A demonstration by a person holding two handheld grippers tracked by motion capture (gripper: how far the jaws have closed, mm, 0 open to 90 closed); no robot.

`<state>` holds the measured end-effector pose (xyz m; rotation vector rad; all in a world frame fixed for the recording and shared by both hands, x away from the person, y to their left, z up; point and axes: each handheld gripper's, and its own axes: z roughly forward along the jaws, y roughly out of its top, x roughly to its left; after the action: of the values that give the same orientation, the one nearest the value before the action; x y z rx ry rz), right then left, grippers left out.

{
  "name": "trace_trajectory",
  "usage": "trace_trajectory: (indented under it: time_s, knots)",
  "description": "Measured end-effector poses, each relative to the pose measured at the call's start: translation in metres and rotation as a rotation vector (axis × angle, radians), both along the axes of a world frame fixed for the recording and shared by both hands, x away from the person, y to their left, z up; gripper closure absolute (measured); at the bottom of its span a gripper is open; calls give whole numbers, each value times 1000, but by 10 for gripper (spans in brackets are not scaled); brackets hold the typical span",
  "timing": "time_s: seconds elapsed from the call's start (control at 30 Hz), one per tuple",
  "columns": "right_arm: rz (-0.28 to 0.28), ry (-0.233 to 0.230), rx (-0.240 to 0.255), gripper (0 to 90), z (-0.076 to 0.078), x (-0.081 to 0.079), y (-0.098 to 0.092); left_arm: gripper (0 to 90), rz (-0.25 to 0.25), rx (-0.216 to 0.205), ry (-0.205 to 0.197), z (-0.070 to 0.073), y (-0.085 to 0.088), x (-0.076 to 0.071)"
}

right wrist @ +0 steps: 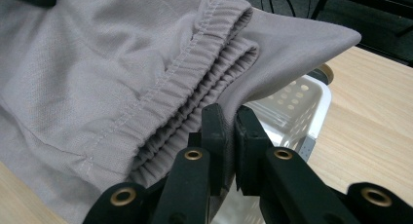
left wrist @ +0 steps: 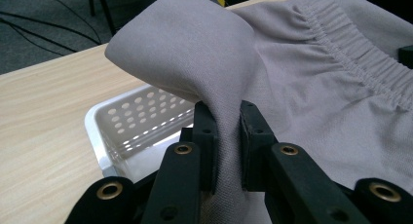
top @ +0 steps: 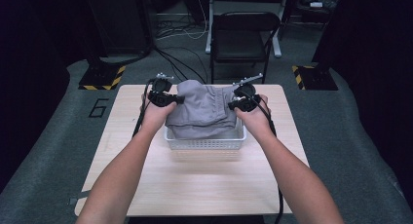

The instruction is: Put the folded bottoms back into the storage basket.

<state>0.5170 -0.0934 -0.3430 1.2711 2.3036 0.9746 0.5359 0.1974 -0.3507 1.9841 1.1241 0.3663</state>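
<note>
In the high view, the left gripper [top: 176, 100] and the right gripper [top: 233, 104] are at the two sides of a grey garment [top: 204, 107], each one gripped by a hand. The garment hangs between them, and its lower part is inside a white basket [top: 204, 143] that stands on the bench [top: 146, 185]. The basket is below and between the two grippers, a little nearer to the person than they are. Behind the bench, far from both grippers, a black chair [top: 243, 36] stands on the floor.

In the left gripper view, the left gripper [left wrist: 228, 136] is closed on a fold of the garment [left wrist: 311, 97]; the cloth is pinched between the two jaws and rises above them in a rounded corner. The elastic waistband [left wrist: 360, 58] runs to the right of this gripper. The basket [left wrist: 131, 121] with its holes is just left of the jaws and below the cloth, and the bench [left wrist: 44, 121] is further left.

In the right gripper view, the right gripper [right wrist: 231, 136] is also closed on the garment [right wrist: 73, 73], and its jaws clamp the edge close beside the waistband [right wrist: 195, 87]. The cloth spreads to the left of the jaws and makes a point above them at the right. The basket [right wrist: 302, 107] is just right of the jaws, with the bench [right wrist: 370, 121] beyond.
</note>
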Motion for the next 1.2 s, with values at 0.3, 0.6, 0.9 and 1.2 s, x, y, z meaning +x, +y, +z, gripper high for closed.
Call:
trace_trajectory:
  time_s: [0.3, 0.6, 0.9, 1.2]
  knots:
    - [-21, 16, -6, 849, -10, 6, 0, 799, 5, -5, 9, -7, -1, 6]
    - [-38, 15, -14, 849, -14, 11, 3, 799, 10, -4, 18, -15, -2, 9]
    - [-41, 32, -13, 850, -23, 14, 3, 799, 26, -8, 36, -29, -5, 9]
    - [-55, 41, -12, 850, -33, 16, 1, 798, 34, 6, 44, -34, -7, 12]
